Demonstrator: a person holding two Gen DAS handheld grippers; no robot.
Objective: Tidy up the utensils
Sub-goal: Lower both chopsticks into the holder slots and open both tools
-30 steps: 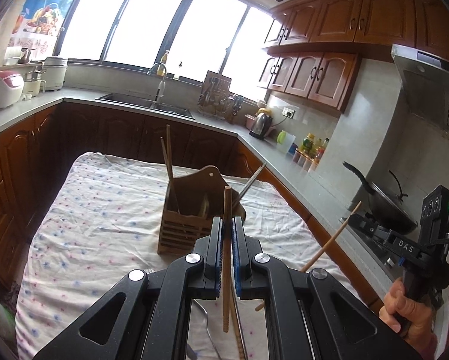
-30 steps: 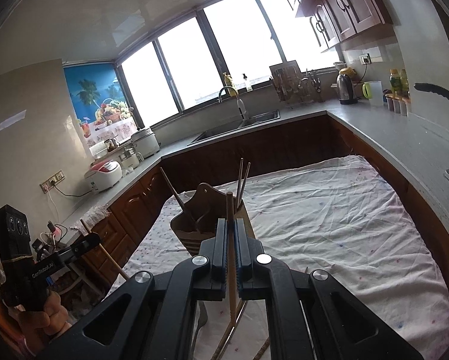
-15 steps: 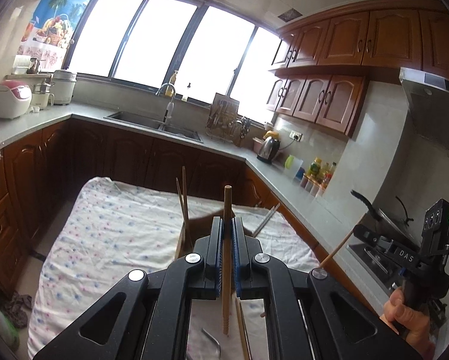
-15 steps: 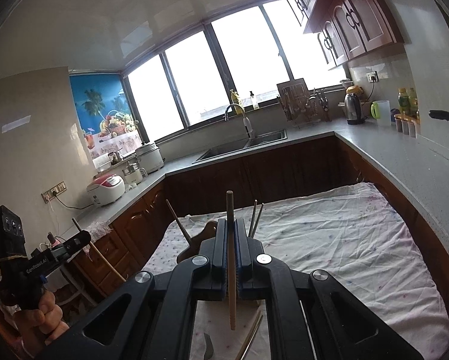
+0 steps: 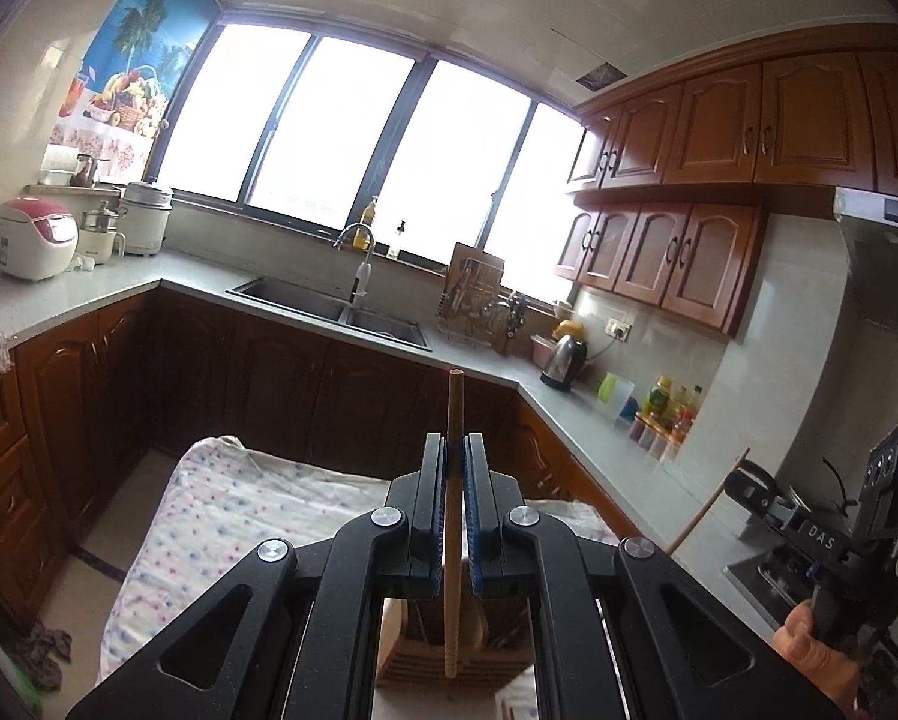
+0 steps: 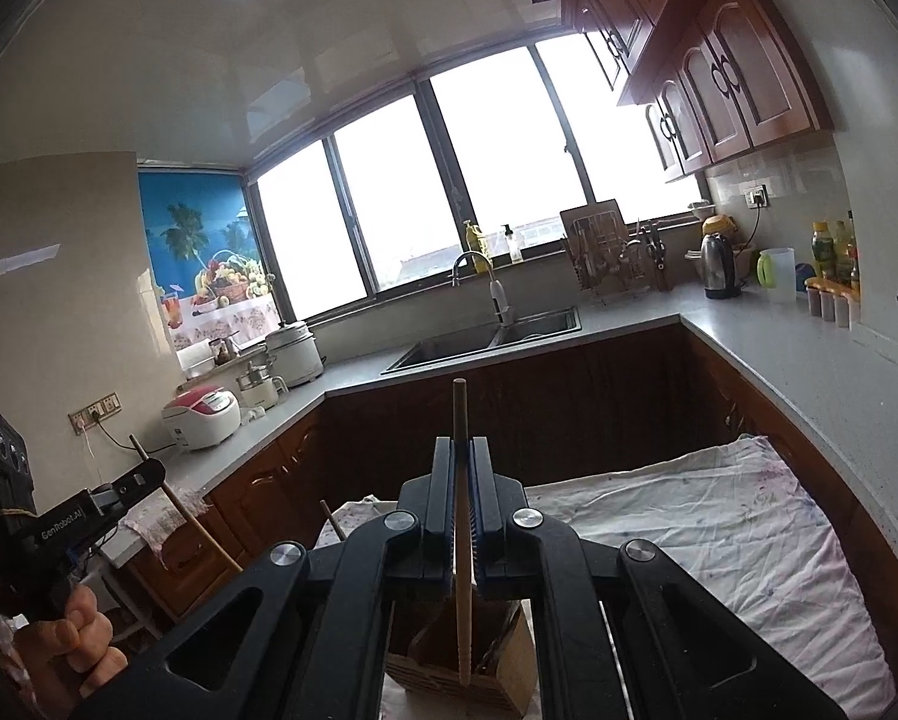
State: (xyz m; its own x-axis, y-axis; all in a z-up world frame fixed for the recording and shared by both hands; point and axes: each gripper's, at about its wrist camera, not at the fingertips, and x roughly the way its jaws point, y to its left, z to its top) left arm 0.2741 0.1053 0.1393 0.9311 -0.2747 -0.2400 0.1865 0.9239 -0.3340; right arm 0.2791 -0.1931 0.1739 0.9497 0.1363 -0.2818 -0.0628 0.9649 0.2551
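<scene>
My left gripper (image 5: 452, 450) is shut on a wooden chopstick (image 5: 455, 408) that stands upright between its pads. Below it, the wooden utensil holder (image 5: 425, 660) shows only through the gap under the jaws. The right gripper (image 6: 462, 450) is likewise shut on a second wooden chopstick (image 6: 460, 414), with the holder (image 6: 502, 678) low beneath it and a stick (image 6: 332, 519) poking up from it. Each view catches the other gripper off to the side: the right one (image 5: 748, 486) with its chopstick (image 5: 706, 507), the left one (image 6: 143, 477) with its chopstick (image 6: 203, 531). The holder stands on a table under floral cloth (image 5: 221, 516).
Dark wooden cabinets and a grey counter (image 5: 119, 294) wrap around the table. On the counter are a sink (image 5: 329, 306), a kettle (image 5: 565, 360), a rice cooker (image 5: 35, 240) and bottles (image 5: 670, 408). A stove with a pan (image 5: 808, 504) sits at the right.
Both grippers have risen and tilted upward with their chopsticks. The holder has slid from mid-view to the bottom edge, now mostly hidden behind the jaws.
</scene>
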